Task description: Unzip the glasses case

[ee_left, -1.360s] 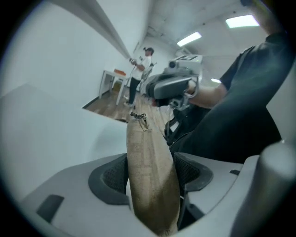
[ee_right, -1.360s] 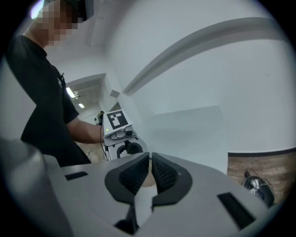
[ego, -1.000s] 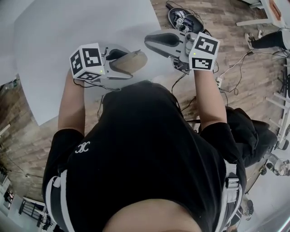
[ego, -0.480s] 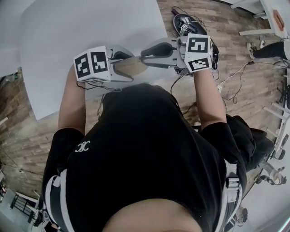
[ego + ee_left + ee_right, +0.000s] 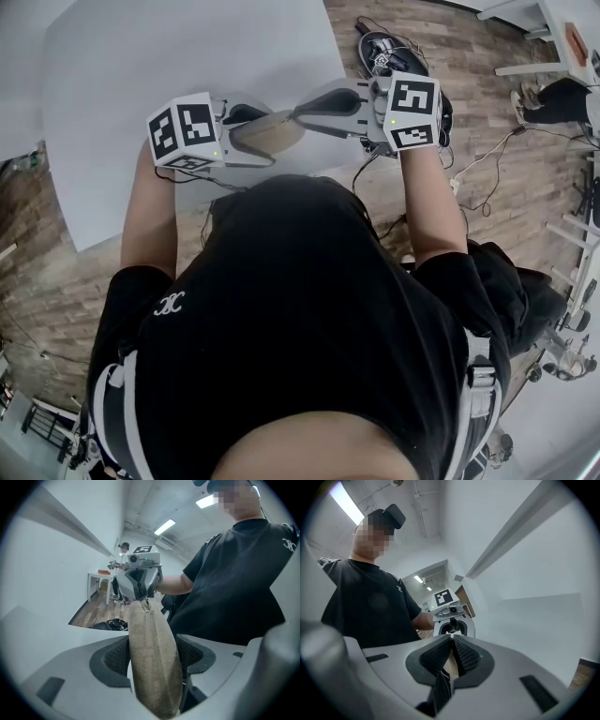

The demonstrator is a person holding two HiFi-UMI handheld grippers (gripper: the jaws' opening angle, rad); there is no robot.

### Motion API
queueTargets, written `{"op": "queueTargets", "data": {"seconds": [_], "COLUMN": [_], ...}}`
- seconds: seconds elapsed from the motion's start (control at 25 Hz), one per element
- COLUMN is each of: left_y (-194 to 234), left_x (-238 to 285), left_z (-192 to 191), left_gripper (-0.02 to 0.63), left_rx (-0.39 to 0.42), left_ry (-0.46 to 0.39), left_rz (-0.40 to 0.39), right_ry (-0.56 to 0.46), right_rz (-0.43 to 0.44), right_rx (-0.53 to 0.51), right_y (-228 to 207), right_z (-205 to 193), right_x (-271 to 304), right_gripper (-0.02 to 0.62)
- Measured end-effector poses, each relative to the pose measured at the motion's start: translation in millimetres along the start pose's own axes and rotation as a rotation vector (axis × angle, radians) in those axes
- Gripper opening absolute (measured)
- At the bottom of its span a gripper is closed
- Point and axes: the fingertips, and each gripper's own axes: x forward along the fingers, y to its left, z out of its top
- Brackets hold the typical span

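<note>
A tan fabric glasses case [image 5: 277, 132] is held off the white table in my left gripper [image 5: 255, 134], whose pads press its two flat sides. In the left gripper view the case [image 5: 151, 634] stands on edge between the jaws, its zipper pull [image 5: 146, 605] at the far end. My right gripper [image 5: 300, 112] meets that end from the right. Its jaws have just been closing and now pinch the pull, with a tan sliver [image 5: 451, 663] between the pads of the right gripper [image 5: 452, 641]. The zipper looks closed along the case's top.
The white table [image 5: 187, 56] lies ahead and to the left, with its edge just below the grippers. A dark device with cables [image 5: 384, 47] sits on the wooden floor [image 5: 487, 103] to the right. My own torso fills the lower head view.
The right gripper has swung left from beside the case onto its right end and pinched the zipper pull. The left gripper and the case have stayed in place.
</note>
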Motion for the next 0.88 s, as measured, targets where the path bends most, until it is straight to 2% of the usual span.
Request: {"op": "queueTargets", "data": {"seconds": [0.28, 0.48, 0.6, 0.76, 0.88], "left_y": [-7.1, -4.7, -3.5, 3.5, 5.3], "left_x": [0.5, 6.7, 7.5, 4.3, 2.3], "left_z": [-10.1, -24.8, -25.3, -14.7, -7.9], "left_gripper": [0.301, 0.288, 0.283, 0.281, 0.281], "left_rx": [0.042, 0.051, 0.023, -0.047, -0.088], "left_ry": [0.075, 0.136, 0.114, 0.029, -0.019], "left_rz": [-0.027, -0.013, 0.001, 0.015, 0.008], "right_ry": [0.069, 0.142, 0.121, 0.059, 0.056], "right_rz": [0.042, 0.034, 0.006, -0.058, -0.087], "right_rx": [0.005, -0.017, -0.043, -0.082, -0.109], "right_y": [8.3, 8.9, 8.4, 0.4, -2.6], "right_z": [-7.5, -21.8, -21.7, -11.7, -6.7], "right_x": [10.8, 20.9, 21.3, 12.7, 7.1], "right_gripper": [0.031, 0.031, 0.026, 0.023, 0.023]}}
